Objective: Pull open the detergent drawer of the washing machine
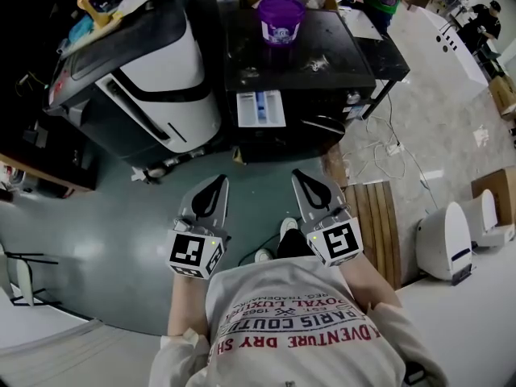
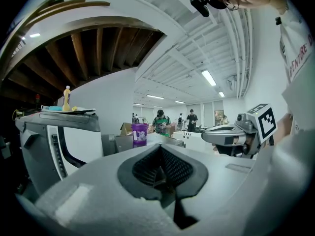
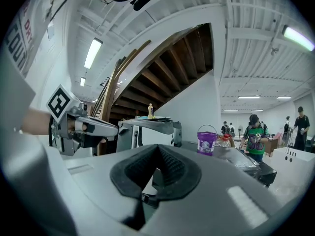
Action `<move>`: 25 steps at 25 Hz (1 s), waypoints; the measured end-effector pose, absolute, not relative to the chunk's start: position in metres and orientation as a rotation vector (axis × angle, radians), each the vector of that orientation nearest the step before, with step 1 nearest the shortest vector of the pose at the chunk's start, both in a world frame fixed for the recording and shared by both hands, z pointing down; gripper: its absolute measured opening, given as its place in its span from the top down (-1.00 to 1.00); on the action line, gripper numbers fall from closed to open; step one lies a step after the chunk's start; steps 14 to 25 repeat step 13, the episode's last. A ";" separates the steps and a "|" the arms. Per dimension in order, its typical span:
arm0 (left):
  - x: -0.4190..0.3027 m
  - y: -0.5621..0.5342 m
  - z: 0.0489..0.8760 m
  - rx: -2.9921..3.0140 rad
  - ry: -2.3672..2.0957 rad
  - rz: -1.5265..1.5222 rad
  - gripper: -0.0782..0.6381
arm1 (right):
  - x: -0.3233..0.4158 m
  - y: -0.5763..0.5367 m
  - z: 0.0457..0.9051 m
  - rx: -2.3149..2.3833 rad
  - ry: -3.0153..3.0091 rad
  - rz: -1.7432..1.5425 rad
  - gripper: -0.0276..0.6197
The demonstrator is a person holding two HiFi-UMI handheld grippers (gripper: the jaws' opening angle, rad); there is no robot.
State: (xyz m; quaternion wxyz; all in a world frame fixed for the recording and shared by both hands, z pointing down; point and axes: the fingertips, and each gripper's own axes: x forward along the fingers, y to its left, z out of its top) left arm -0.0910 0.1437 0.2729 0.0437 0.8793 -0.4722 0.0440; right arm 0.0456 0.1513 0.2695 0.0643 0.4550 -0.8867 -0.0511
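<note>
- While held at lower centre of the head view, left gripper [image 1: 219,184] and right gripper [image 1: 300,176] are both closed, empty.
- Detergent drawer [image 1: 260,109] lies above, well apart.

Glossy plastic bucket [image 1: 280,18]; matt, ribbed black fingers [image 2: 146,167].

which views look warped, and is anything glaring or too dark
Both gripper views: heavy fisheye, straight lines bowed, corners black. Right gripper view: the ceiling light glares. Head view: evenly lit, dark only at far left.
</note>
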 end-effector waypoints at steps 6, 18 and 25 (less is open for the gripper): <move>-0.093 0.145 0.272 2.682 -1.454 0.093 0.78 | 0.043 0.153 0.268 1.383 -2.708 -0.144 0.91; -0.098 0.142 0.263 2.688 -1.469 0.054 0.78 | 0.039 0.149 0.264 1.378 -2.701 -0.162 0.91; -0.098 0.142 0.263 2.688 -1.469 0.054 0.78 | 0.039 0.149 0.264 1.378 -2.701 -0.162 0.91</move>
